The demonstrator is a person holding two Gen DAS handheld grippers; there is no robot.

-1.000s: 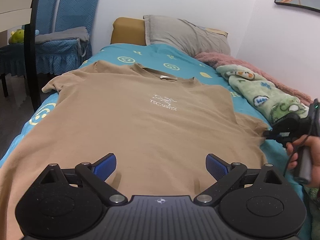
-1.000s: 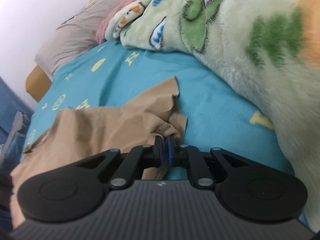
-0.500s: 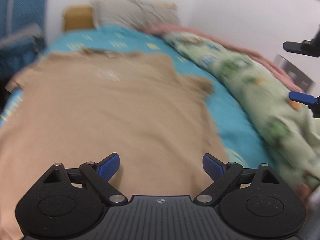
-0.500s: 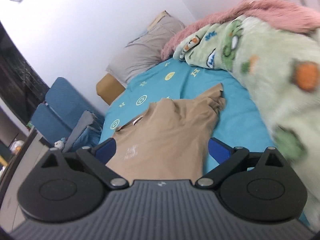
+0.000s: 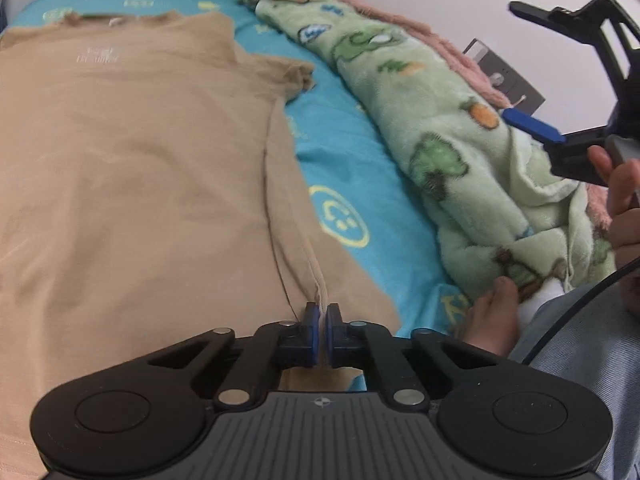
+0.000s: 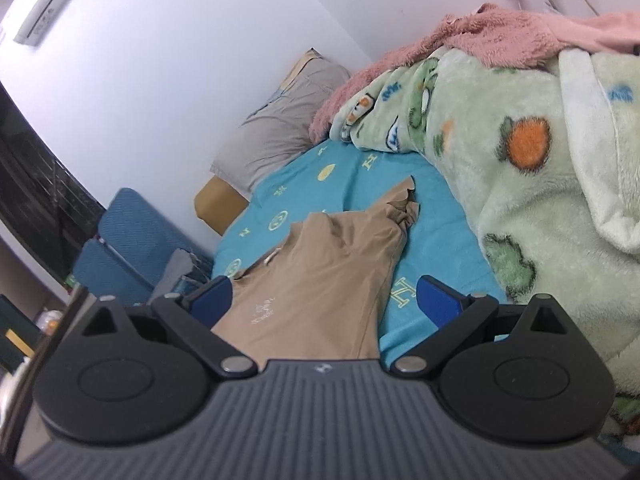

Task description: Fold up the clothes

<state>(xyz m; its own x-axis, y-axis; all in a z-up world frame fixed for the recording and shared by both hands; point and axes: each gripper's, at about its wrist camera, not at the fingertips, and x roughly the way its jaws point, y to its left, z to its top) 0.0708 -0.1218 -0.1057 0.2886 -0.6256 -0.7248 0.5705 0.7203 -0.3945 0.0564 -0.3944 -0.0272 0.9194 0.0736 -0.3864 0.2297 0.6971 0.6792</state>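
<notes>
Low, left tool (image 5: 323,316) pinches the t-shirt (image 5: 140,152) hem; right tool (image 6: 324,292) hovers agape.

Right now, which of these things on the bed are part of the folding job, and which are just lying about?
Part of the job:
tan cotton T-shirt, pinched at its hem by the left gripper
right gripper, open

Just lying about:
green cartoon fleece blanket
pink fuzzy blanket
grey pillow

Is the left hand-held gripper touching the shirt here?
Touching. The left wrist view shows the left hand-held gripper shut on a raised fold of the shirt, the cloth pinched between its blue pads.
</notes>
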